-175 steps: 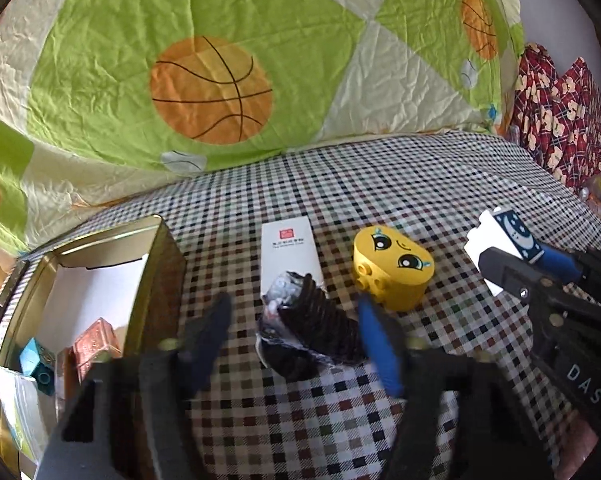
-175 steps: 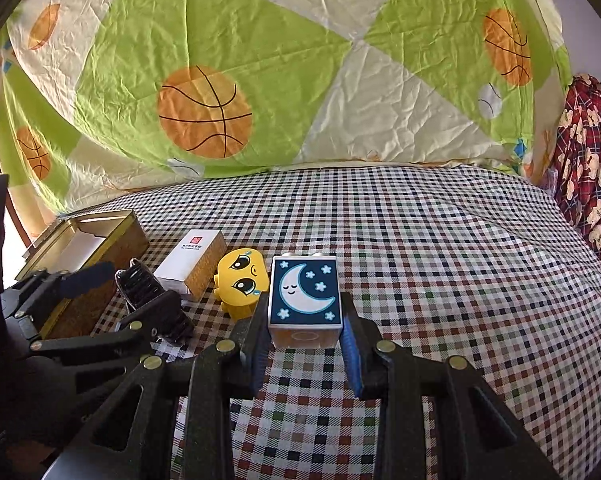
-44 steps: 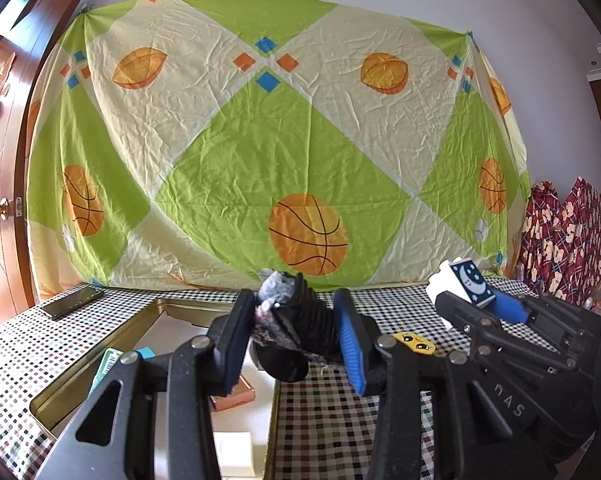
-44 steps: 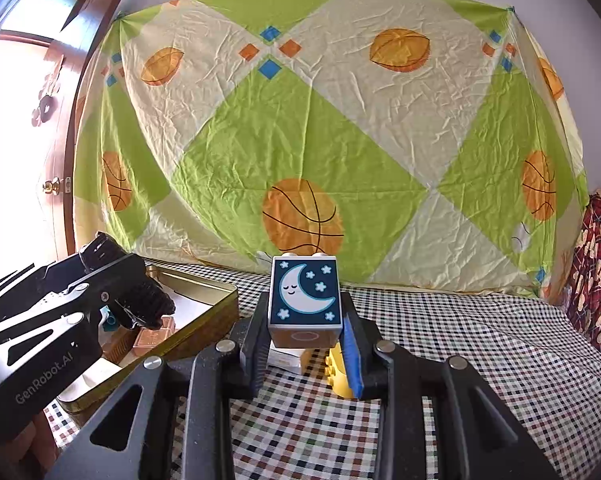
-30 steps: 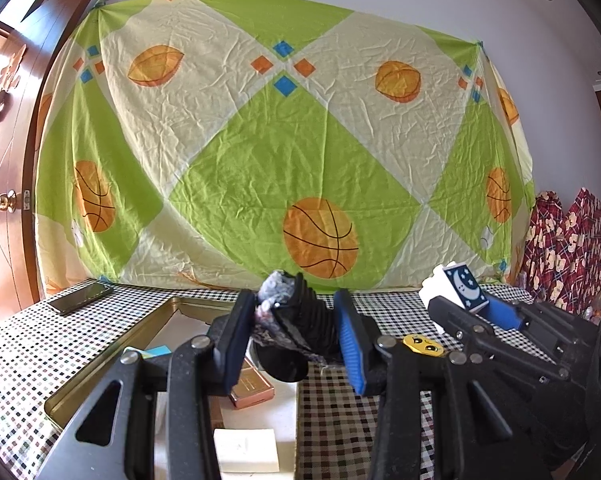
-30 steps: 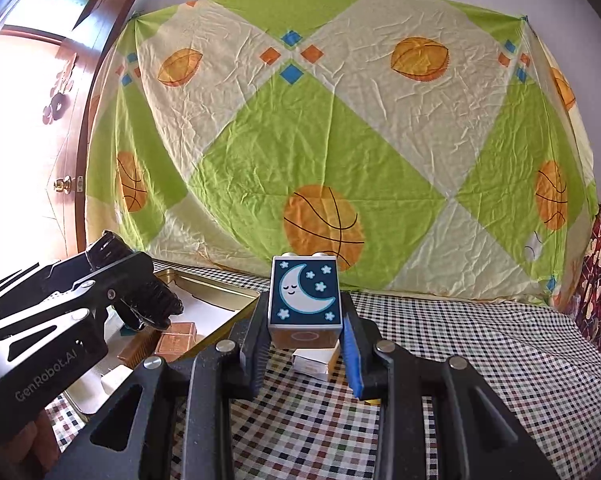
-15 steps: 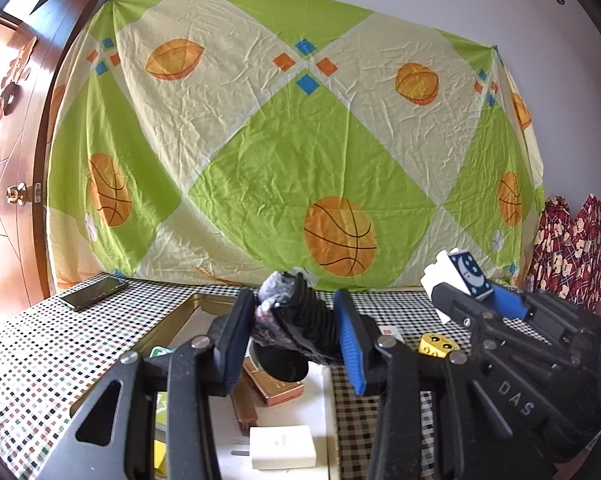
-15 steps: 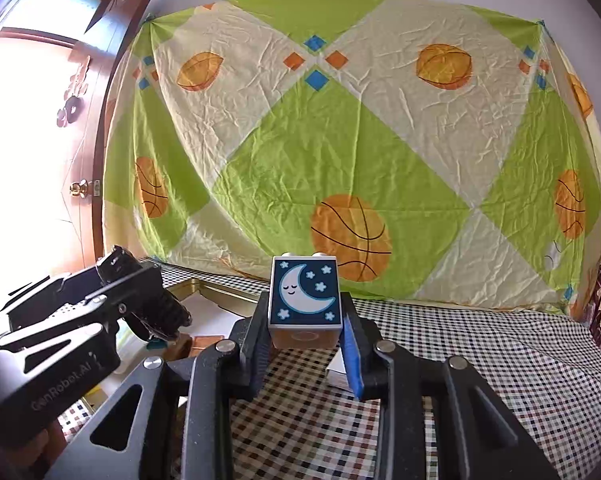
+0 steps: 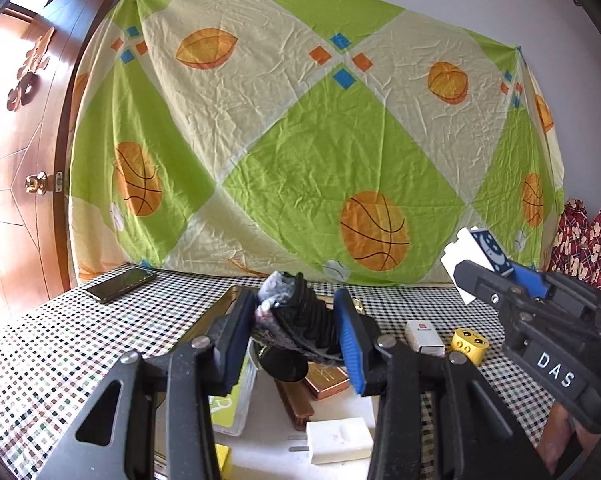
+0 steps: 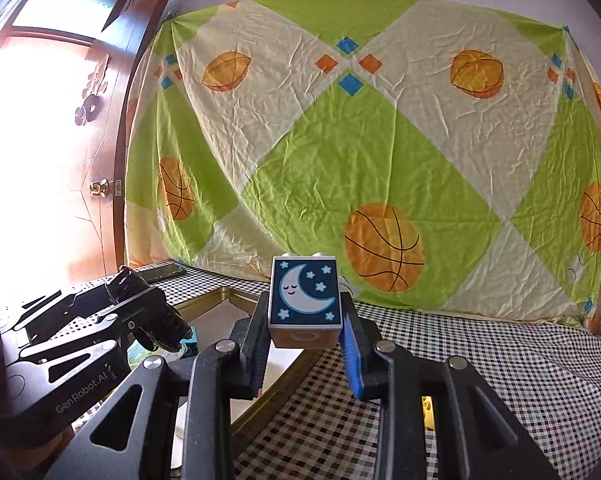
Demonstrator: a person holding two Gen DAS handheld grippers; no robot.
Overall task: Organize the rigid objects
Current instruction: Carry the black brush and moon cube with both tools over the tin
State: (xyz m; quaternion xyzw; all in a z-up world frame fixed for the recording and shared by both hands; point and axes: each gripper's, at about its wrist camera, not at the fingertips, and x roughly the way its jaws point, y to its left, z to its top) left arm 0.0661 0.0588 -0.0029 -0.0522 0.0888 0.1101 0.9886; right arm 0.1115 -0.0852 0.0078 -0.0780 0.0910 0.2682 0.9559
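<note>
Left hand-held gripper (image 9: 296,336) clamps a black ribbed part (image 9: 300,326) above the tin's rim (image 9: 216,312); right hand-held gripper (image 10: 305,344) clamps the moon block (image 10: 305,294).

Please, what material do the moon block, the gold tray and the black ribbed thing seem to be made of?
Moon block: likely hard plastic, smooth and slightly glossy, with studs on top and a printed picture.
Gold tray: probably metal, since its thin rim has a brassy shine.
Black ribbed thing: looks like rubber or soft plastic, matte, with accordion folds; grey fabric-like material sits at one end. I cannot be sure.

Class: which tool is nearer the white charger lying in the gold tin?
Left. The left tool hangs just above the white charger; the right tool is off beside the gold tin.
</note>
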